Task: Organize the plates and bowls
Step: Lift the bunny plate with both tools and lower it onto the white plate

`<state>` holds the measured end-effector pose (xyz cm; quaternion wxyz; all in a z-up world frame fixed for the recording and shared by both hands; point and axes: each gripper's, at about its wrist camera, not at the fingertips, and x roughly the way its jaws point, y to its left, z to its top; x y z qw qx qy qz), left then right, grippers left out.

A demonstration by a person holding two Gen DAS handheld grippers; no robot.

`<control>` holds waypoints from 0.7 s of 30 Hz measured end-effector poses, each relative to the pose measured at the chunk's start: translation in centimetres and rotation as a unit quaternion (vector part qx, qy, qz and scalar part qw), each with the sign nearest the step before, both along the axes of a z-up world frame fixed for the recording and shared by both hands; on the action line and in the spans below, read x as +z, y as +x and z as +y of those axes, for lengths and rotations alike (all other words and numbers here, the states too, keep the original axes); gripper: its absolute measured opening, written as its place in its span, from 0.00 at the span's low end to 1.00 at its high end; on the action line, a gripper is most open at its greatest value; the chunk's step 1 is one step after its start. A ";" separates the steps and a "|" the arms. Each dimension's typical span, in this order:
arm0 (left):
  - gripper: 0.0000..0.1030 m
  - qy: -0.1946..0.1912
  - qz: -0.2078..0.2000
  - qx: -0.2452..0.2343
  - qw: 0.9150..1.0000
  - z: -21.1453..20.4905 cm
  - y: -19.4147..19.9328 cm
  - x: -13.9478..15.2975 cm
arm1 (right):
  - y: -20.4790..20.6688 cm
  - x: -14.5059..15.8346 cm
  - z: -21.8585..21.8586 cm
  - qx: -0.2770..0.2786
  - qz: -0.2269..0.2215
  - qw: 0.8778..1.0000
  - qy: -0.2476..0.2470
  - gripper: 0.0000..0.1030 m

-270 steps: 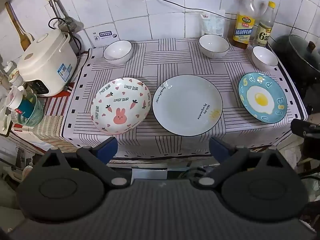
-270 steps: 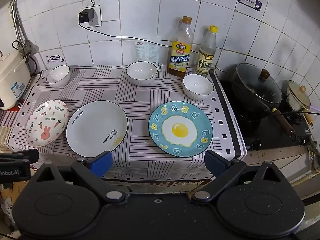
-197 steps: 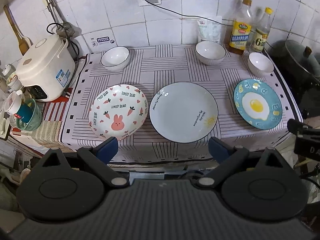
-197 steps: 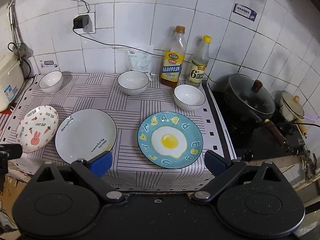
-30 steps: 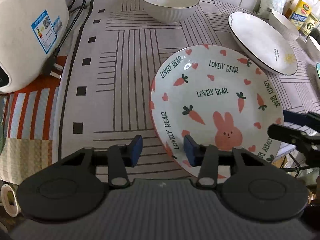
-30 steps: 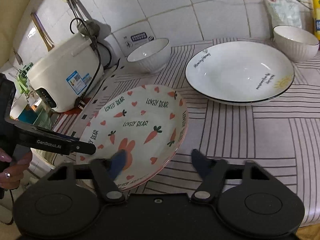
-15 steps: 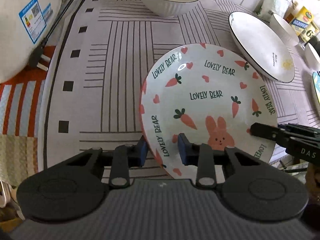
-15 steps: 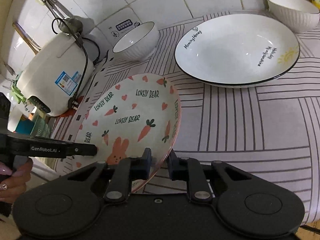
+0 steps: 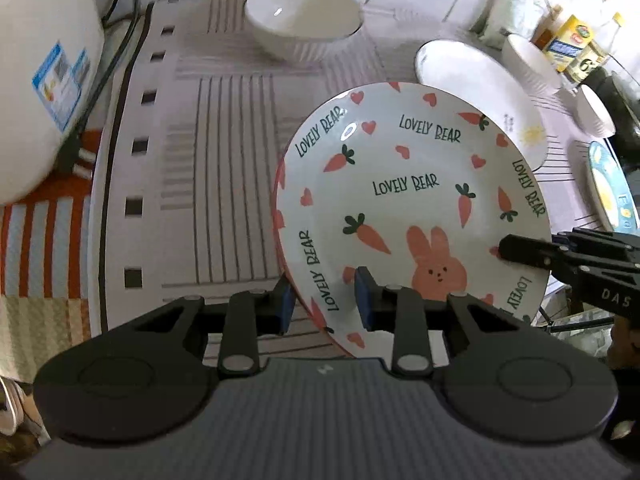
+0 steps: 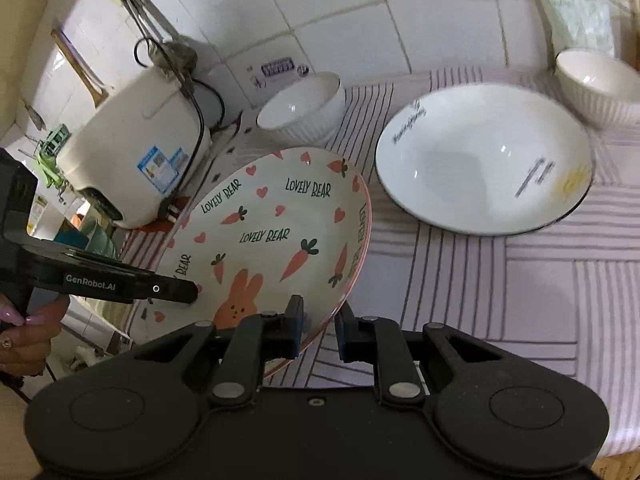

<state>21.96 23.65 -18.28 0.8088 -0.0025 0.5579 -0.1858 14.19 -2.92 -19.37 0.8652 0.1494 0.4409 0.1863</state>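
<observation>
The rabbit-and-carrot plate [image 9: 404, 200] [image 10: 272, 232] hangs lifted and tilted above the striped cloth. My left gripper [image 9: 324, 300] is shut on its near left rim. My right gripper [image 10: 318, 326] is shut on its near right rim, and it shows in the left wrist view as a black arm [image 9: 568, 256]. The big white plate [image 10: 484, 160] [image 9: 480, 92] lies flat to the right. White bowls stand behind: one [image 10: 304, 108] [image 9: 304, 20] at the back left, another [image 10: 596, 80] at the back right. The blue egg plate [image 9: 612, 188] peeks in at the far right.
A white rice cooker [image 10: 136, 148] [image 9: 36, 80] with its cord stands left of the cloth. Oil bottles [image 9: 568, 44] stand by the tiled wall at the back right. A hand [image 10: 24, 328] holds the left gripper's handle.
Both grippers closed on the rabbit plate's rim about half a second ago. Since then the plate has risen off the cloth and tilted up at its near edge.
</observation>
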 end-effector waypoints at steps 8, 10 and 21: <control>0.29 -0.015 -0.010 -0.030 0.999 -3.1 1.8 3.8 | -0.7 3.8 -3.0 -0.037 -0.034 0.999 0.006 0.21; 0.29 -0.015 -0.013 -0.039 0.999 -4.4 2.4 4.4 | -0.5 4.4 -4.2 -0.048 -0.039 0.998 0.008 0.21; 0.29 -0.012 0.012 -0.062 0.998 -11.6 7.8 3.2 | 3.7 4.0 -10.6 -0.077 -0.016 0.997 -0.001 0.21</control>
